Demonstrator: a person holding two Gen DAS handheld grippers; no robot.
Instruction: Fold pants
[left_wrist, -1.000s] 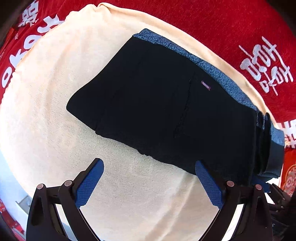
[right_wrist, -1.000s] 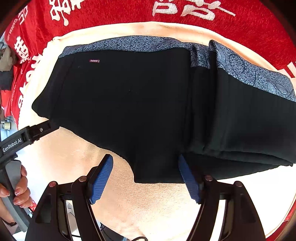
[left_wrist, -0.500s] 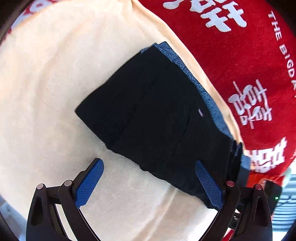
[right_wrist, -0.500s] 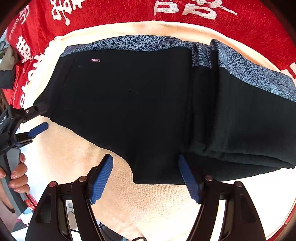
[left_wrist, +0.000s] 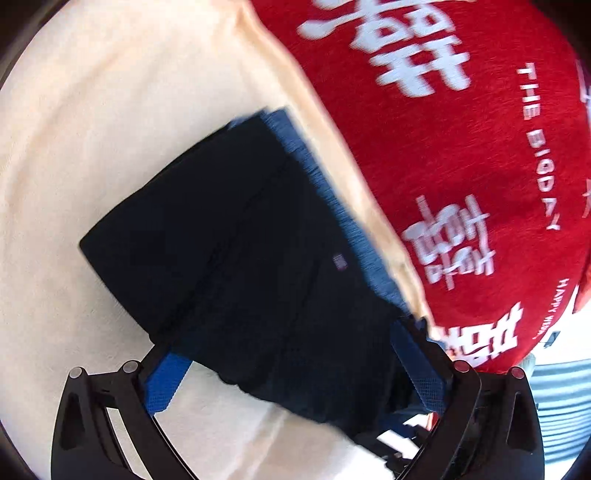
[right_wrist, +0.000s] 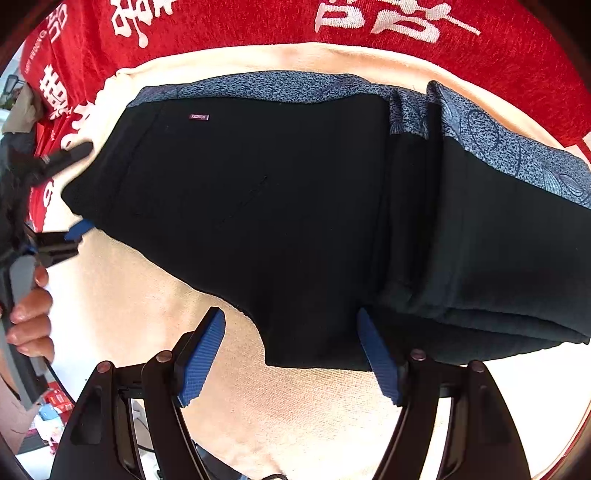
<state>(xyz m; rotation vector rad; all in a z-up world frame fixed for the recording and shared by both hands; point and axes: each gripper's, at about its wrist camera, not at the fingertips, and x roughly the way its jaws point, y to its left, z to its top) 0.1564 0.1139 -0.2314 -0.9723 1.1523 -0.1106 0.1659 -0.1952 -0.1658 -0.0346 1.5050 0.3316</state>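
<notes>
Over black pants (right_wrist: 280, 221), right gripper (right_wrist: 291, 354) wide open, empty

The red cloth (left_wrist: 461, 155) carries white lettering: "THE BIGDAY" runs down its right part in the left wrist view, and smaller words below begin "HAPPY", the rest too blurred to read. Large white Chinese-style characters stand on the same cloth, near and far; I cannot read them. The pants (right_wrist: 280, 206) bear a small dark-red tag (right_wrist: 199, 117) near the waistband, its tiny word illegible.
</notes>
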